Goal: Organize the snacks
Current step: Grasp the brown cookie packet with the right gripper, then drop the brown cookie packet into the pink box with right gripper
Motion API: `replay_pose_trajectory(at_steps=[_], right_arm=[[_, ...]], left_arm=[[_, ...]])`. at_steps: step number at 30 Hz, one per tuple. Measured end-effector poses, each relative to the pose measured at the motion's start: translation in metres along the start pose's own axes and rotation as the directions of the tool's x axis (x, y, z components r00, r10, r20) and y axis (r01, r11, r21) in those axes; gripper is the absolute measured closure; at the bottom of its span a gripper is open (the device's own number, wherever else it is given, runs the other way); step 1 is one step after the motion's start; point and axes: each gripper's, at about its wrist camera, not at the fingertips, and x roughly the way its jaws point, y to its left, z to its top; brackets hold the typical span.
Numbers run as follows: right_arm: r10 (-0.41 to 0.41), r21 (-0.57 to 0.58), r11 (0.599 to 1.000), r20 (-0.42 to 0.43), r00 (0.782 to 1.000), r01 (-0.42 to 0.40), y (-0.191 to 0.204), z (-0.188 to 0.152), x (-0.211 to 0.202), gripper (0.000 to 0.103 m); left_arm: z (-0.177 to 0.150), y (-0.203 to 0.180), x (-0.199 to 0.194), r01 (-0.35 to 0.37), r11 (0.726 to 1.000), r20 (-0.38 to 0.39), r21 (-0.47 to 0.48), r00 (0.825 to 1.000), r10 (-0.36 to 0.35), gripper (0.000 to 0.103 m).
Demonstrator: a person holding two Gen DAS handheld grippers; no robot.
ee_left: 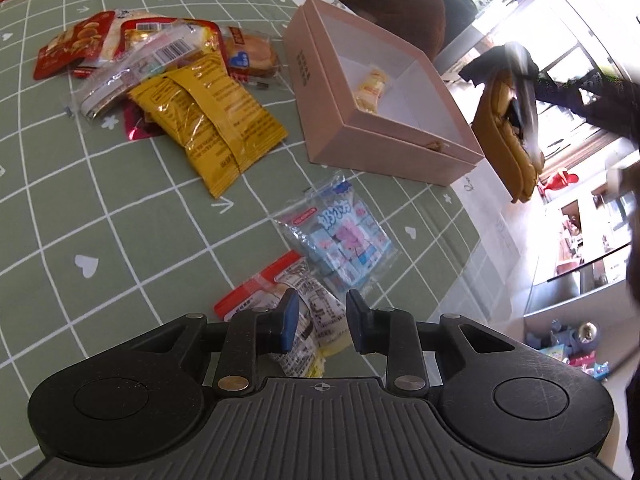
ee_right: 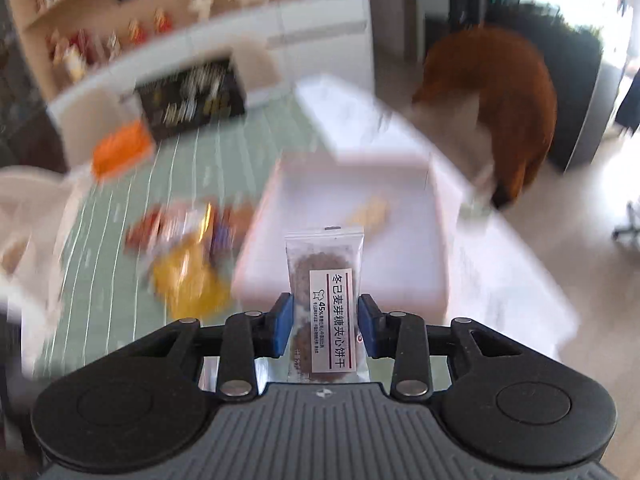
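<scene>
The right gripper (ee_right: 325, 323) grips a clear-wrapped brown biscuit packet (ee_right: 325, 300) above the open pink cardboard box (ee_right: 400, 280), while the left gripper (ee_left: 319, 324) hangs open; premature release risks missing the box.

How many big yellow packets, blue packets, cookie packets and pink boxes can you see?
big yellow packets: 2
blue packets: 1
cookie packets: 1, held in the right gripper
pink boxes: 1
Total: 5
</scene>
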Motion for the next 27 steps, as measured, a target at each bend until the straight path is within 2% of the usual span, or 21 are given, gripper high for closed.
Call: replay_pose_trajectory(at_steps=[1, 2, 4, 6, 9, 12, 15, 19, 24, 27], right_arm=[[-0.018, -0.009, 1.0, 0.034, 0.999, 0.018, 0.002, 0.014, 0.002, 0.057], [-0.038, -0.02, 0.999, 0.06, 0.997, 0.04, 0.003, 0.027, 0.004, 0.045], [-0.083, -0.023, 0.996, 0.071, 0.994, 0.084, 0.003, 0.047, 0.016, 0.042], [-0.089, -0.018, 0.996, 0.05, 0.995, 0.09, 0.002, 0.052, 0.025, 0.042], [-0.055, 0.001, 0.998, -0.013, 0.998, 0.055, -0.003, 0.037, 0.037, 0.042], [-0.068, -0.027, 0.997, -0.067, 0.995, 0.067, -0.005, 0.011, 0.045, 0.042], [-0.075, -0.043, 0.997, -0.113, 0.991, 0.071, -0.01, -0.017, 0.047, 0.042], [-0.02, -0.024, 1.0, -0.184, 0.983, 0.016, -0.006, -0.05, 0.051, 0.042], [0.003, -0.03, 0.999, -0.234, 0.972, -0.01, 0.011, -0.066, 0.065, 0.042], [0.055, -0.001, 0.998, -0.254, 0.966, -0.057, 0.024, -0.071, 0.074, 0.042]], left_arm=[[0.001, 0.0, -0.001, -0.008, 1.0, 0.003, 0.0, 1.0, 0.008, 0.073], [0.001, 0.0, -0.002, -0.017, 1.0, 0.007, -0.001, 1.0, 0.017, 0.073], [0.002, 0.002, -0.005, -0.031, 1.0, 0.02, -0.006, 0.999, 0.031, 0.073], [0.002, 0.007, -0.007, -0.04, 0.999, 0.03, -0.021, 0.999, 0.04, 0.073], [0.005, 0.02, -0.005, -0.065, 0.996, 0.031, -0.056, 0.997, 0.067, 0.073], [0.014, 0.033, -0.004, -0.097, 0.991, 0.046, -0.098, 0.994, 0.102, 0.073], [0.027, 0.045, -0.008, -0.109, 0.979, 0.094, -0.175, 0.988, 0.126, 0.073], [0.047, 0.055, -0.012, -0.132, 0.964, 0.159, -0.231, 0.972, 0.172, 0.073], [0.086, 0.04, -0.014, -0.146, 0.974, 0.24, -0.173, 0.953, 0.186, 0.073], [0.101, 0.027, -0.009, -0.184, 0.976, 0.249, -0.115, 0.946, 0.207, 0.073]])
